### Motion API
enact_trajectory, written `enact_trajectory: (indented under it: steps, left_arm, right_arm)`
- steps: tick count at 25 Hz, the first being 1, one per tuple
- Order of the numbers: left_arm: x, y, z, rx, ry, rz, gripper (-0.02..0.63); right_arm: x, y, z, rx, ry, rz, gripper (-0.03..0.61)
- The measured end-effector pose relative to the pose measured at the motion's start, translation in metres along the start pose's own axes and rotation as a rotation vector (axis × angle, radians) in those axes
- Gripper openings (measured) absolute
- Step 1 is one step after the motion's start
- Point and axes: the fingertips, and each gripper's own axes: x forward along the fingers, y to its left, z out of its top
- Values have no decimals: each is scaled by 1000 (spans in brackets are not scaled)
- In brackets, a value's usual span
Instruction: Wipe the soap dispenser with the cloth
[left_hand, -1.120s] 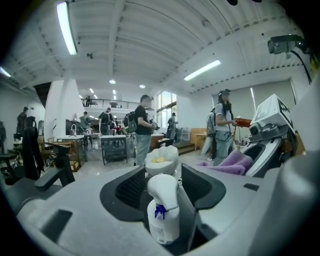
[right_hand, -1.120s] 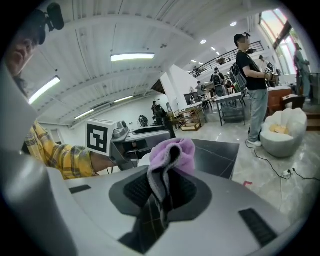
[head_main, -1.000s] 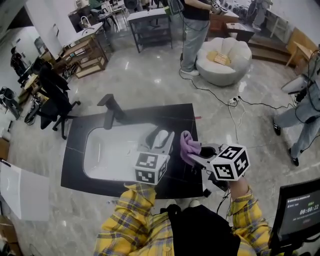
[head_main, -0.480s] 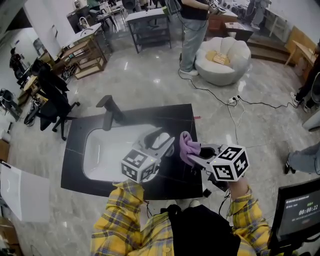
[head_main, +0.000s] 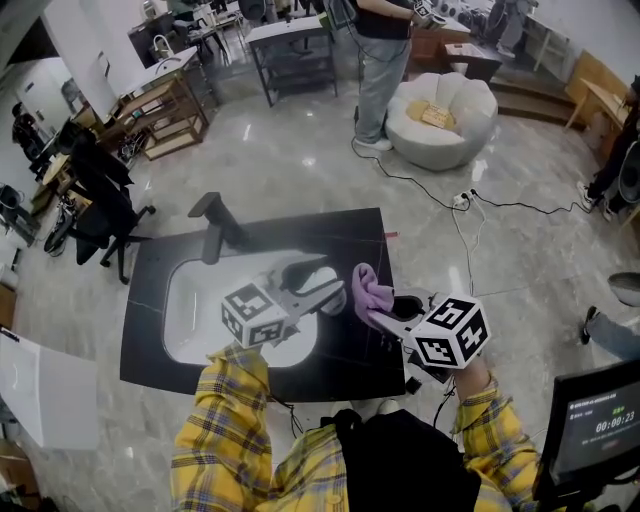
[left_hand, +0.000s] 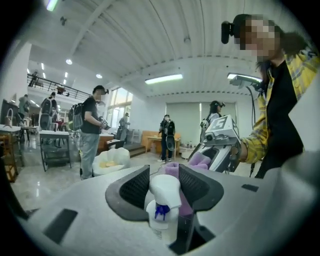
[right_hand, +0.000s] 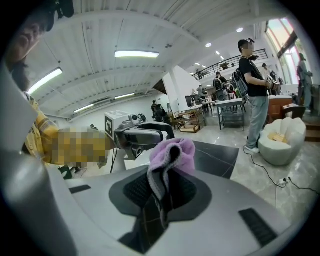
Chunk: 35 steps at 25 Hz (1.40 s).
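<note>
Head view: the left gripper (head_main: 328, 286) is holding the dispenser (head_main: 308, 276) over the sink (head_main: 195, 305). At its 3 o'clock, the right gripper (head_main: 373, 313) is clamping the cloth (head_main: 372, 288).
Left gripper view: the jaws, having just been closing, are gripping the dispenser, its long axis running 6 to 12 with the pump pointing to 12.
Right gripper view: the cloth is sticking up toward 12.

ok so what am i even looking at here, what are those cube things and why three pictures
No robot: a person holds a hand-held grabbing tool in each hand; the patterned cubes are part of them. One picture is from a camera on the person's head, looking down at a black counter with a white sink and tap. The other two are from cameras riding on each tool. The left tool grips a white soap bottle, its jaws having just closed in a little. The right tool pinches a purple cloth close beside the bottle.
</note>
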Motion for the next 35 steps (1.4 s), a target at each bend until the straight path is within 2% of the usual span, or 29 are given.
enact_trajectory:
  steps: [8, 16, 26, 35]
  left_arm:
    - [0, -5, 0, 19, -41, -144, 172]
    - [1, -7, -2, 21, -40, -288, 172]
    - [4, -12, -3, 20, -12, -412, 172]
    - [1, -13, -4, 35, 12, -485, 172]
  right_arm:
    - [7, -7, -4, -43, -10, -68, 64]
    - [8, -12, -7, -26, -21, -79, 64]
    - [9, -13, -8, -97, -19, -97, 64]
    - [16, -13, -11, -97, 0, -104, 64]
